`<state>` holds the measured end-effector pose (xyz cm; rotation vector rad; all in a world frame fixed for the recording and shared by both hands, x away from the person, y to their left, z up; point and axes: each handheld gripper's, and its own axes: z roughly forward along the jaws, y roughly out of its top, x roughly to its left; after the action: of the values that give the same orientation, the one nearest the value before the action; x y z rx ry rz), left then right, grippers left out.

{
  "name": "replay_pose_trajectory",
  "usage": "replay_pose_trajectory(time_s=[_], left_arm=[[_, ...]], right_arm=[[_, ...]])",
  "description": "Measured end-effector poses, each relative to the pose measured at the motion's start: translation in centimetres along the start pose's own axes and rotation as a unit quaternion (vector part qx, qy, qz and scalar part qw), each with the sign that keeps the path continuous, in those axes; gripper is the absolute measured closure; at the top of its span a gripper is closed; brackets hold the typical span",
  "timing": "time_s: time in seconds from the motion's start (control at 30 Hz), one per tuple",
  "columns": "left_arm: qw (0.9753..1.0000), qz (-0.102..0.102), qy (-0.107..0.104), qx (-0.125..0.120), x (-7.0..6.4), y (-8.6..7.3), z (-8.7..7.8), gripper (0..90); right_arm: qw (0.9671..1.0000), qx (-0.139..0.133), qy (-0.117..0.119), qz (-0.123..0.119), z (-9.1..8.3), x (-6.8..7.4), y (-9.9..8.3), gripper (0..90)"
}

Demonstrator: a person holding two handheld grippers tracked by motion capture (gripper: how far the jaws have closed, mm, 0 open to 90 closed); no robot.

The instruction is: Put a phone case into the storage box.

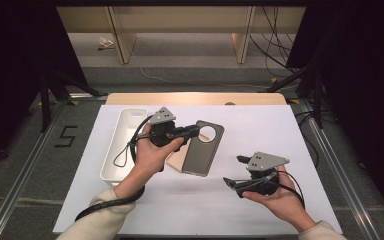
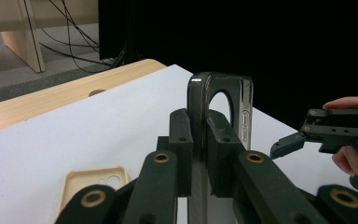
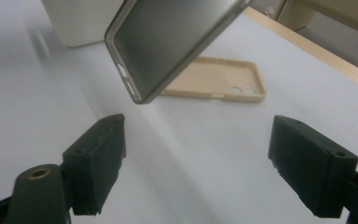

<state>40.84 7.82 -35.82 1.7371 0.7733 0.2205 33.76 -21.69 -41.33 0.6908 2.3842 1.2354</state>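
My left gripper [image 1: 192,131] is clamped on the edge of the dark phone case [image 1: 203,148], lifted clear of the white table [image 1: 280,135] just above the beige phone case [image 3: 214,86]. My right gripper [image 1: 235,172] waits with jaws wide apart, nearby. I'd keep the grip firm and level toward the white bin [image 1: 125,145] behind my left.

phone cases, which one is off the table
The dark grey case, clamped in the left gripper and lifted. The beige case lies flat on the table.
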Motion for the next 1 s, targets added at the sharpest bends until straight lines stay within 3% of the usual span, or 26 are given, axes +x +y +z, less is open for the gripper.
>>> replay_pose_trajectory(time_s=[1.0], left_arm=[[0.9994, 0.004, 0.009, -0.032, 2.9, -0.1, -4.3, 81.6]], right_arm=[[0.9997, -0.007, -0.011, 0.018, 0.0, -0.4, -0.3, 18.9]])
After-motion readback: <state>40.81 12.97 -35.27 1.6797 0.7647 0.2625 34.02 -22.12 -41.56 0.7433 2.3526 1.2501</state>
